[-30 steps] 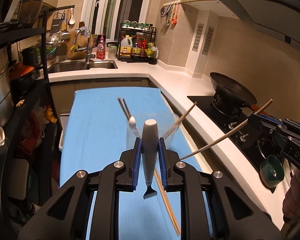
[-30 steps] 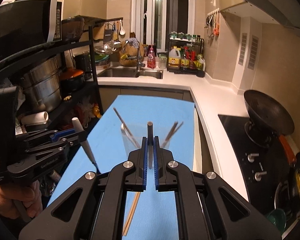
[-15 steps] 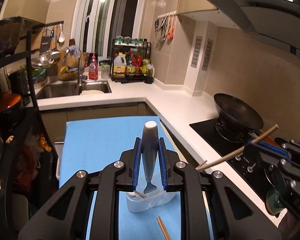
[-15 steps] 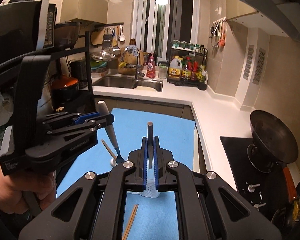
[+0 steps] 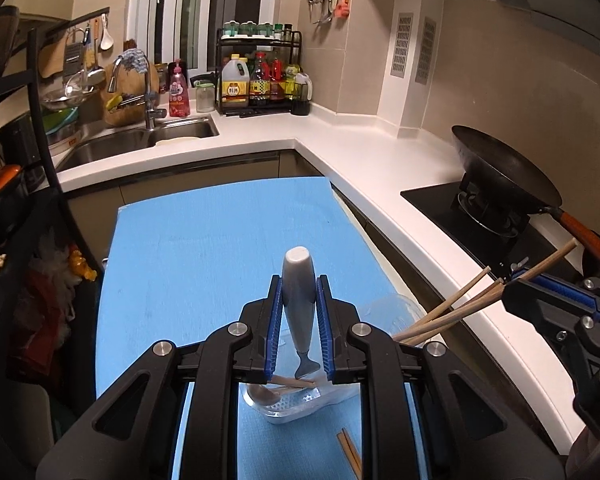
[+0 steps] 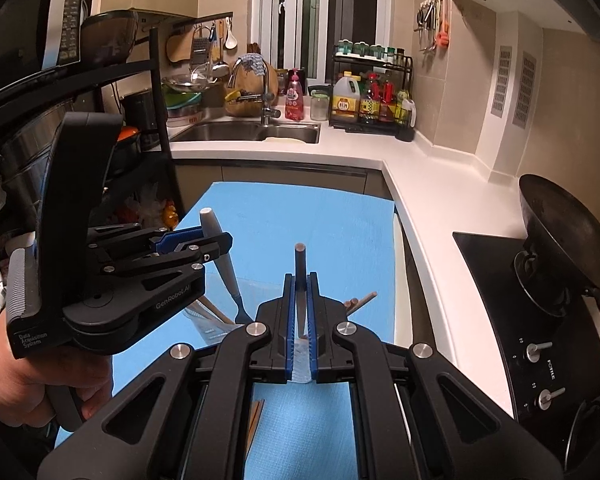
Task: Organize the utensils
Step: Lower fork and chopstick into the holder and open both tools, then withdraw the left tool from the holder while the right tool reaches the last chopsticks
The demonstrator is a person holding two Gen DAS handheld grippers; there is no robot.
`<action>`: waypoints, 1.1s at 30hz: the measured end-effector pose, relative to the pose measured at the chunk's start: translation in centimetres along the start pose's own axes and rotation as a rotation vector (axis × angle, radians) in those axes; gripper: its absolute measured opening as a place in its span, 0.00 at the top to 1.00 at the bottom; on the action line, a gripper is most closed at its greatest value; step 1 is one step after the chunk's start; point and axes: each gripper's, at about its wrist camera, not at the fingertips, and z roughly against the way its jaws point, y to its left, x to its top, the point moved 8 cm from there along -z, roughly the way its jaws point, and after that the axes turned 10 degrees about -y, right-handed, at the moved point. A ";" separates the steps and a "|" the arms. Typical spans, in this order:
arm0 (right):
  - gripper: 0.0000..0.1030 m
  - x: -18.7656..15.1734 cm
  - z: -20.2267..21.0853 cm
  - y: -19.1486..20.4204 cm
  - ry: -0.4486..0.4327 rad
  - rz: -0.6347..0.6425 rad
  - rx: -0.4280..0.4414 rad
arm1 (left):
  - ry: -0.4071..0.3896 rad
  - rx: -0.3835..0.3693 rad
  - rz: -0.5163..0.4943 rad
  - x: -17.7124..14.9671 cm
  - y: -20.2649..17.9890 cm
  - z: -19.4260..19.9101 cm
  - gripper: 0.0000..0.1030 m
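Dropping utensils into the clear holder (image 5: 300,400) on the blue desk (image 5: 204,248): the left tool (image 5: 298,328) pinches a grey-handled utensil (image 5: 298,292) head-down over it, and the right tool (image 6: 299,320) is clamped on a chopstick (image 6: 299,264) poised above the same holder. Next, each likely needs lowering inside, then letting go; two chopsticks (image 5: 350,454) remain lying on the desk.

Dim warm indoor light, sharp focus, fisheye-curved edges, dark vignetted corners

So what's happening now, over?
Left tool shut on grey-handled utensil, tip over clear holder. Right tool shut on chopstick. Loose chopsticks on blue mat. Nothing blocking.
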 end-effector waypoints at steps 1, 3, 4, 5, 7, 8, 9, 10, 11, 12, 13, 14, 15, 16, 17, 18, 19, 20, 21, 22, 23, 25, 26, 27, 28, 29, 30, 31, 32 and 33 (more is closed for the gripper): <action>0.94 -0.2 -0.1 0.0 0.006 -0.004 0.001 | 0.000 0.004 -0.001 0.0 0.0 0.1 0.83; 0.93 -0.5 -0.1 0.1 0.015 -0.011 -0.003 | 0.008 0.011 -0.002 0.0 0.1 0.1 0.83; 0.89 -0.6 0.1 0.1 0.017 -0.009 -0.006 | 0.007 0.020 -0.005 0.1 0.1 0.2 0.82; 0.89 -0.6 0.4 0.2 0.015 -0.007 -0.006 | 0.001 0.025 -0.009 0.3 0.1 0.6 0.75; 0.85 -0.3 1.1 0.3 0.002 -0.005 -0.012 | -0.019 0.031 -0.017 0.8 0.0 1.5 0.64; 0.84 -0.2 1.6 0.3 -0.005 -0.004 -0.015 | -0.029 0.037 -0.022 1.1 0.0 2.1 0.64; 0.83 -0.1 2.1 0.4 -0.012 -0.005 -0.017 | -0.033 0.040 -0.024 1.1 -0.1 2.5 0.64; 0.83 0.1 2.7 0.6 -0.018 -0.006 -0.017 | -0.037 0.039 -0.024 1.2 -0.2 3.2 0.64; 0.83 0.1 3.2 0.6 -0.023 -0.005 -0.016 | -0.041 0.038 -0.025 1.3 -0.3 3.8 0.64; 0.82 0.2 4.0 0.8 -0.032 -0.001 -0.017 | -0.047 0.039 -0.028 1.3 -0.4 4.4 0.64; 0.82 0.2 4.7 1.0 -0.042 0.000 -0.019 | -0.052 0.039 -0.029 1.3 -0.5 5.0 0.64; 0.81 0.1 5.5 1.2 -0.052 -0.004 -0.018 | -0.059 0.037 -0.026 1.1 -0.7 5.9 0.64; 0.81 0.0 6.3 1.3 -0.060 -0.009 -0.014 | -0.064 0.035 -0.021 0.9 -0.8 6.6 0.64; 0.81 -0.2 7.1 1.3 -0.069 -0.016 -0.011 | -0.069 0.033 -0.014 0.6 -0.9 7.5 0.64; 0.81 -0.5 7.9 1.4 -0.079 -0.022 -0.008 | -0.074 0.031 -0.011 0.1 -1.1 8.2 0.64; 0.81 -1.0 9.0 1.6 -0.092 -0.028 -0.002 | -0.081 0.027 -0.008 -0.6 -1.2 9.3 0.64; 0.81 -1.6 10.0 1.8 -0.104 -0.033 0.004 | -0.085 0.021 -0.009 -1.2 -1.3 10.1 0.64; 0.81 -2.3 10.8 1.9 -0.112 -0.036 0.006 | -0.089 0.016 -0.011 -2.0 -1.3 10.9 0.64; 0.81 -3.3 11.8 2.0 -0.118 -0.043 0.007 | -0.092 0.009 -0.016 -3.3 -1.4 12.1 0.64; 0.81 -4.6 12.6 2.1 -0.119 -0.054 0.012 | -0.096 0.005 -0.022 -4.5 -1.5 13.1 0.65; 0.81 -5.6 13.1 2.3 -0.117 -0.061 0.019 | -0.102 0.008 -0.031 -5.7 -1.5 14.0 0.69; 0.91 -8.4 13.9 2.5 -0.111 -0.079 0.025 | -0.112 0.027 -0.052 -8.6 -1.5 15.7 0.79; 0.96 -9.7 14.1 2.6 -0.107 -0.089 0.027 | -0.116 0.038 -0.053 -10.2 -1.4 16.5 0.80; 0.98 -11.2 14.2 2.8 -0.100 -0.107 0.034 | -0.120 0.047 -0.049 -11.4 -1.3 17.0 0.80; 0.98 -12.7 14.2 3.0 -0.088 -0.127 0.043 | -0.121 0.056 -0.039 -12.9 -1.3 17.7 0.81; 0.98 -14.0 14.0 3.3 -0.076 -0.142 0.051 | -0.123 0.059 -0.030 -13.8 -1.4 18.2 0.81; 0.98 -15.6 13.6 3.6 -0.058 -0.159 0.061 | -0.129 0.068 -0.012 -15.2 -1.4 18.8 0.81; 0.98 -17.2 13.1 4.0 -0.036 -0.168 0.070 | -0.133 0.077 0.001 -16.1 -1.2 19.1 0.81; 0.98 -18.7 12.5 4.5 -0.013 -0.172 0.076 | -0.135 0.085 0.016 -17.3 -1.2 19.4 0.81; 0.96 -20.0 11.9 4.9 0.000 -0.178 0.082 | -0.134 0.092 0.023 -18.1 -1.3 19.5 0.81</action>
